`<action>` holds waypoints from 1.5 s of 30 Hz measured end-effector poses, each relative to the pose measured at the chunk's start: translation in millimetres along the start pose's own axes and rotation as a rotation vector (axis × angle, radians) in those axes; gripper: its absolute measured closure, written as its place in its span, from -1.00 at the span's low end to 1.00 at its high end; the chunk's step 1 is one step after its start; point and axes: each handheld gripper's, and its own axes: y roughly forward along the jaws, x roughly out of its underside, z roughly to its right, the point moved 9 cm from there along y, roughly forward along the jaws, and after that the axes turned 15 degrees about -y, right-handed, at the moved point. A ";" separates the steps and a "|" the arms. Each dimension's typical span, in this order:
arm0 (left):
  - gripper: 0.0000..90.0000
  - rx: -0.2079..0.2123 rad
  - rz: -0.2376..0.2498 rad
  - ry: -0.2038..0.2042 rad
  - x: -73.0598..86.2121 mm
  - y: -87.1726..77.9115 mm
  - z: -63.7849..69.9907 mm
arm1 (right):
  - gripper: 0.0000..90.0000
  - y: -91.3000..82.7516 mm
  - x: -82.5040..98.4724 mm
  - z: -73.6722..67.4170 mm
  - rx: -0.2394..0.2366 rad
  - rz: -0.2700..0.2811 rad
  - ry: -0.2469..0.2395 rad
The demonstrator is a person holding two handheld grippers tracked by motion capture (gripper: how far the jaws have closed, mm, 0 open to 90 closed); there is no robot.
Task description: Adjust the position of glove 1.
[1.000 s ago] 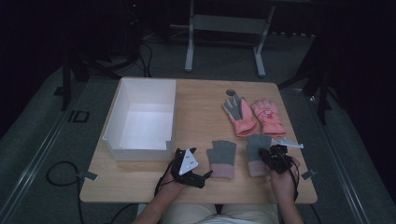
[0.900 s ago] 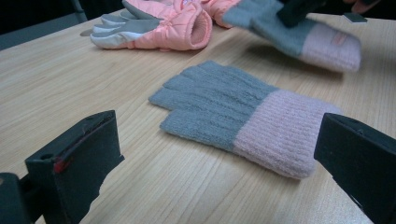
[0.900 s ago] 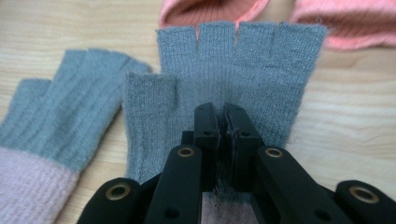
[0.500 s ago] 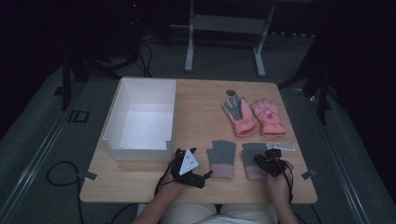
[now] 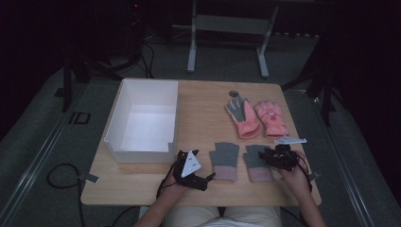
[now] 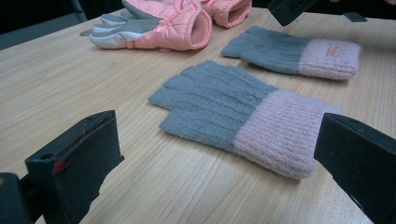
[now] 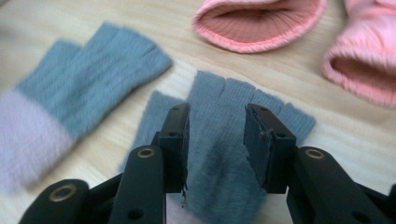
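right claw (image 7: 216,140) low over grey glove (image 7: 224,163), jaws just opening, gripping nothing; left claw (image 6: 219,158) wide open, empty, level on desk (image 6: 56,88).

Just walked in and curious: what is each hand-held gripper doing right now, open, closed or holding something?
Left hand-held gripper: open, holding nothing.
Right hand-held gripper: jaws just opening, over the right grey fingerless glove, not clamped on it.

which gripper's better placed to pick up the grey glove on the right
Right. The right gripper hovers over that grey glove with its jaws parted above the knit; the left gripper sits beside the other grey glove.
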 end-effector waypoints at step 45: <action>-1.00 0.005 -0.005 -0.008 0.0 0.1 -0.9 | 0.88 -28.3 -51.8 -20.6 0.054 0.007 -0.001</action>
